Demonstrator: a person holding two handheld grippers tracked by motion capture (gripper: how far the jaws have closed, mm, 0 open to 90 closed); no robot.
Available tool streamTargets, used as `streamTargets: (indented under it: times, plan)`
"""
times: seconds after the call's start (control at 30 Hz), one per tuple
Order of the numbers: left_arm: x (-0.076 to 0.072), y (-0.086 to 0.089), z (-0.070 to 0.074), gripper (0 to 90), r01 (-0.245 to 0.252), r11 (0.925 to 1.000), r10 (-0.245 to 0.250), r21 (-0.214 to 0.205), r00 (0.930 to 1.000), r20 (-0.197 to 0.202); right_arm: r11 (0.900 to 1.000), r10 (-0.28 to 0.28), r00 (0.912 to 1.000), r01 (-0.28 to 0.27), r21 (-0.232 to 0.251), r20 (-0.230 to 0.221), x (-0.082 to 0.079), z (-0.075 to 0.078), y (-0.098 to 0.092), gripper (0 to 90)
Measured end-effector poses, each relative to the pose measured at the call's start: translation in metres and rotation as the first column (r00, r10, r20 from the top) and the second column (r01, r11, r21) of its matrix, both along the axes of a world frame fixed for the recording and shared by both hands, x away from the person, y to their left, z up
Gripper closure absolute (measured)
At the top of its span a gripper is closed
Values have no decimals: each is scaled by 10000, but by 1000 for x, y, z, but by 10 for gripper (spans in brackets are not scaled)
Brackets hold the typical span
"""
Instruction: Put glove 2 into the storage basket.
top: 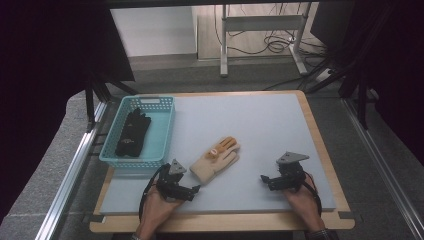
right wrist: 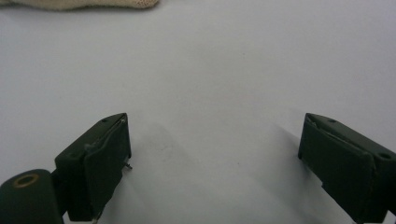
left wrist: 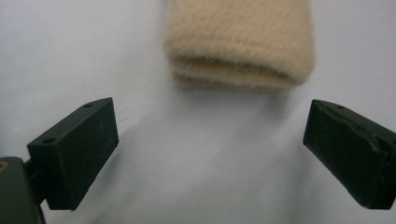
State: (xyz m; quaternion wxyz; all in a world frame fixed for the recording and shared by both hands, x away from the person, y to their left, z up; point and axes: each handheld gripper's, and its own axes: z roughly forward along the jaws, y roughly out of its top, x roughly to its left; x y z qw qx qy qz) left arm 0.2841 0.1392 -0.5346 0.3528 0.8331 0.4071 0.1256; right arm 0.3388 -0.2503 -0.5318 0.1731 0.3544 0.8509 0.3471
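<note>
The left gripper [left wrist: 210,158], jaws spread, faces the cream glove's [left wrist: 240,44] cuff. Closing short would likely pinch only fuzz and drop it. The right gripper [top: 266,181] rests on the table [top: 260,120], jaws spread and empty.

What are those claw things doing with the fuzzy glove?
A person holds a gripper in each hand. The left gripper sits open just short of the cuff of the cream glove on the grey mat, not touching it. The right gripper waits open farther off. A black glove already lies in the blue basket.
</note>
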Motion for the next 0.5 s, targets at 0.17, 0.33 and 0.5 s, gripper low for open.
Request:
streamTargets:
  times: [0.17, 0.33, 0.5]
  plan:
    - [4, -4, 12, 33, 140, 9999, -140, -8, 9999, 37, 10000, 1, 10000, -1, 1, 1, 0, 0, 0, 89]
    - [12, -12, 25, 26, 353, 9994, -353, 9, 9993, 155, 10000, -1, 10000, 1, 2, -1, 0, 0, 0, 89]
    - [25, -23, 35, 25, 534, 9986, -535, 36, 9985, 145, 10000, 0, 10000, 0, 5, -1, 0, 0, 0, 89]
